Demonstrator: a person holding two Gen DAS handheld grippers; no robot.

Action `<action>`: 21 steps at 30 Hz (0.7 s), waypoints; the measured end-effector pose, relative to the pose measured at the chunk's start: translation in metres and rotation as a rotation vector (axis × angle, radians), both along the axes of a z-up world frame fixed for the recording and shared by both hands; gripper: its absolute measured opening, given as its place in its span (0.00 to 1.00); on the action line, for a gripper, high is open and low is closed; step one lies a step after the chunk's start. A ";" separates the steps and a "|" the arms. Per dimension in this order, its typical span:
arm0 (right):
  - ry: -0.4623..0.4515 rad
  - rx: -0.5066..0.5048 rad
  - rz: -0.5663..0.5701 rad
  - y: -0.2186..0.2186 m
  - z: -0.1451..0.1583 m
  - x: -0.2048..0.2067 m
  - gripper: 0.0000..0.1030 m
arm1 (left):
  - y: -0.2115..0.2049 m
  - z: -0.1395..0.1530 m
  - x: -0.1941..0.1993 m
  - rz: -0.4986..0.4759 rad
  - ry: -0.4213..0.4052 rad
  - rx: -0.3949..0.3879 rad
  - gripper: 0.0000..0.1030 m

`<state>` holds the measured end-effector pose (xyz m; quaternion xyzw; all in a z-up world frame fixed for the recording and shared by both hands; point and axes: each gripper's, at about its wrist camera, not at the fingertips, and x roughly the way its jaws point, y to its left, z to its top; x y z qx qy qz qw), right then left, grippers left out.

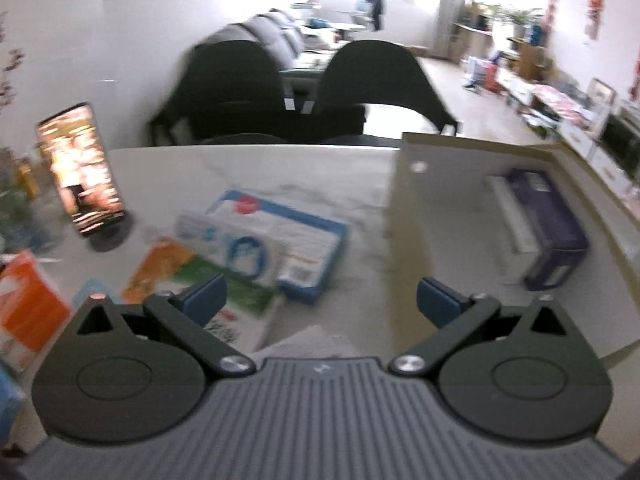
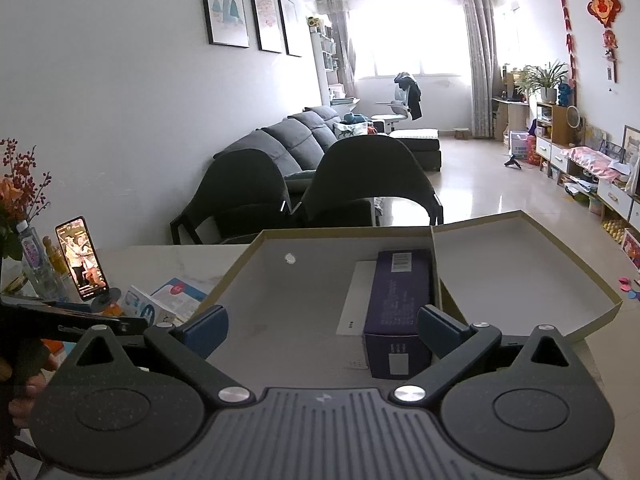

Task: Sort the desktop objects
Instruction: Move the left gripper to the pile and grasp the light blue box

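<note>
My left gripper (image 1: 322, 304) is open and holds nothing; it hangs over the table beside the cardboard box's left wall (image 1: 400, 216). Ahead of it lie a blue-and-white carton (image 1: 276, 240) and an orange-and-green packet (image 1: 188, 272). A dark purple box (image 1: 556, 224) lies inside the cardboard box. My right gripper (image 2: 322, 326) is open with nothing between its pads, hovering over the cardboard box (image 2: 304, 284). The purple box (image 2: 400, 312) lies just ahead of the right finger, next to a white card (image 2: 356, 304). The other gripper (image 2: 72, 320) shows at the left edge.
A lit phone (image 1: 80, 168) leans on a stand at the table's left, near bottles and flowers (image 2: 24, 240). An orange packet (image 1: 28, 312) lies at the near left. Two dark chairs (image 1: 304, 92) stand behind the table. The box's lid flap (image 2: 520, 264) spreads to the right.
</note>
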<state>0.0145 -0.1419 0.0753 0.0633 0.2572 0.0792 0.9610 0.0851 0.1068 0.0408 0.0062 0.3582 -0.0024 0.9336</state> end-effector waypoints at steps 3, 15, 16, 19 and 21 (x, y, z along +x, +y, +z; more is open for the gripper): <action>0.004 0.001 0.005 0.002 -0.001 -0.001 0.98 | 0.018 -0.002 -0.003 0.067 0.002 0.010 1.00; 0.024 0.003 0.024 0.012 -0.007 0.003 0.98 | 0.081 -0.008 -0.014 0.343 -0.010 -0.023 1.00; 0.025 0.002 0.025 0.013 -0.008 0.003 0.98 | 0.087 -0.009 -0.014 0.369 -0.010 -0.033 0.99; 0.028 0.001 0.030 0.014 -0.008 0.003 0.98 | 0.104 -0.014 -0.015 0.428 0.004 -0.084 0.95; 0.029 0.001 0.031 0.015 -0.009 0.002 0.98 | 0.114 -0.019 -0.015 0.454 0.019 -0.126 0.90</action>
